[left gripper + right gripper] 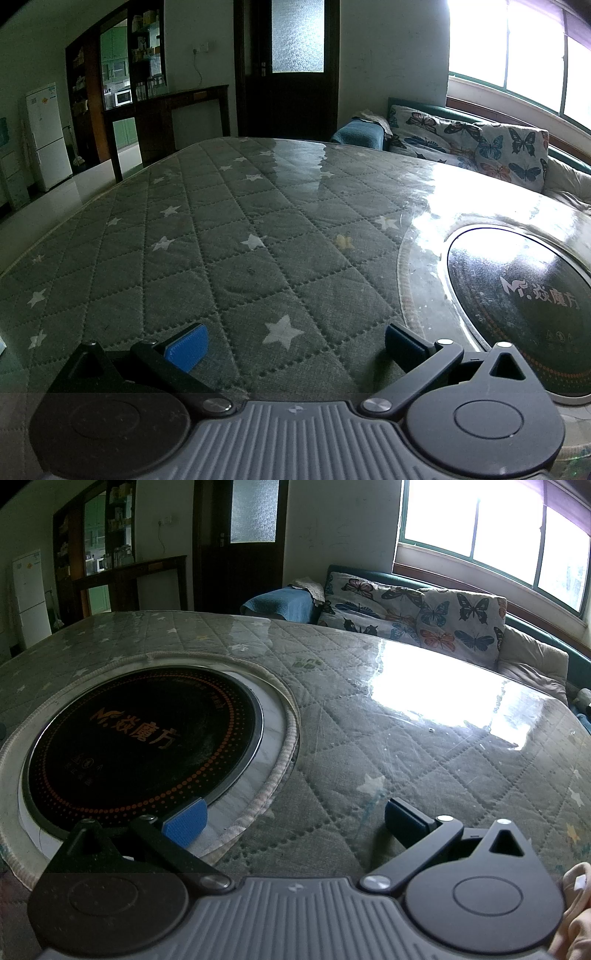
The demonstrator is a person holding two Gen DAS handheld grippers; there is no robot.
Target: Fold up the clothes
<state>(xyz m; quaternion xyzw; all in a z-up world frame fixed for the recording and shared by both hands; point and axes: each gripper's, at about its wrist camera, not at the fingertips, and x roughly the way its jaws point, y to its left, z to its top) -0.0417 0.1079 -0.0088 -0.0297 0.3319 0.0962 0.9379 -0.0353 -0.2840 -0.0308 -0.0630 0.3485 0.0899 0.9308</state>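
Clothes not to be made out with certainty in either view: only a pale pinkish shape (pixel 576 908) at the lower right edge of the right wrist view, well right of the round black glass cooktop (pixel 144 738), too cropped to tell as cloth or hand. Left gripper (pixel 295 347) just left of that cooktop (pixel 517 306), blue-padded fingers (pixel 186 347) spread wide apart, nothing between them. Right gripper (pixel 295 823) at the cooktop's near right rim, fingers (pixel 184 821) likewise wide apart and holding nothing, the left pad over the pale ring around the black glass. Around the cooktop, a grey-green quilted table cover with white stars (pixel 258 240) under a glossy clear sheet. Beyond the cooktop and to its right, a sofa draped in butterfly-print fabric (pixel 417 609) below a bright green-framed window (pixel 498 535). Far behind the cooktop, a dark wooden door with a frosted glass pane (pixel 295 66); well off to its left, a white fridge (pixel 46 136).
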